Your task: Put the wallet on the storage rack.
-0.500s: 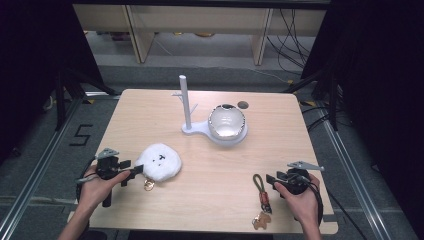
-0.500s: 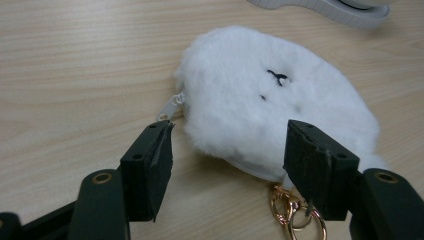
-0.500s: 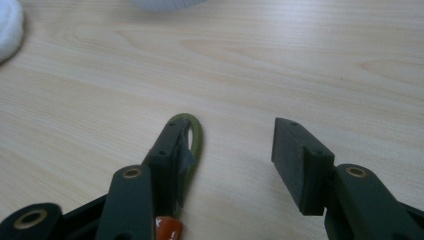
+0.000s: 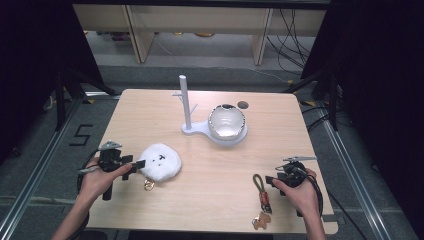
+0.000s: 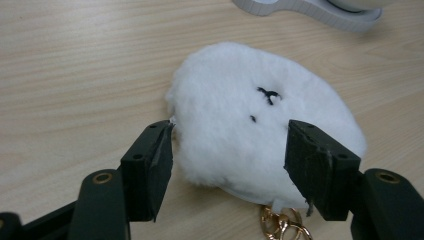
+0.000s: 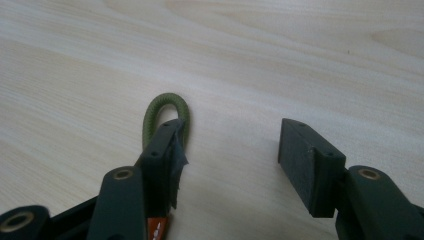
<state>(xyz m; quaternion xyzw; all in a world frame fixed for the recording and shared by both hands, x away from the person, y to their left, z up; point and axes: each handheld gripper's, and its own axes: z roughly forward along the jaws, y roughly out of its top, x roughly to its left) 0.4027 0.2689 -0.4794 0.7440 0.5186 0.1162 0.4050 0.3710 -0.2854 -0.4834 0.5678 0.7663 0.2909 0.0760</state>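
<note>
White plush pouch [image 5: 260,125] between spread jaws of left hand-held gripper [image 5: 227,165], ungripped

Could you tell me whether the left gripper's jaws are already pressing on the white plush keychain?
No, the left gripper stands open around the white plush keychain, with gaps at both pads.

Table middle [image 4: 220,165] open; white stand [image 4: 186,107] and glossy dome [image 4: 226,121] block far centre

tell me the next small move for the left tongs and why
Probably close the left tongs on the white plush pouch: their jaws stand open on either side of its near edge, apparently not squeezing it, and it lies flat on the table.
</note>
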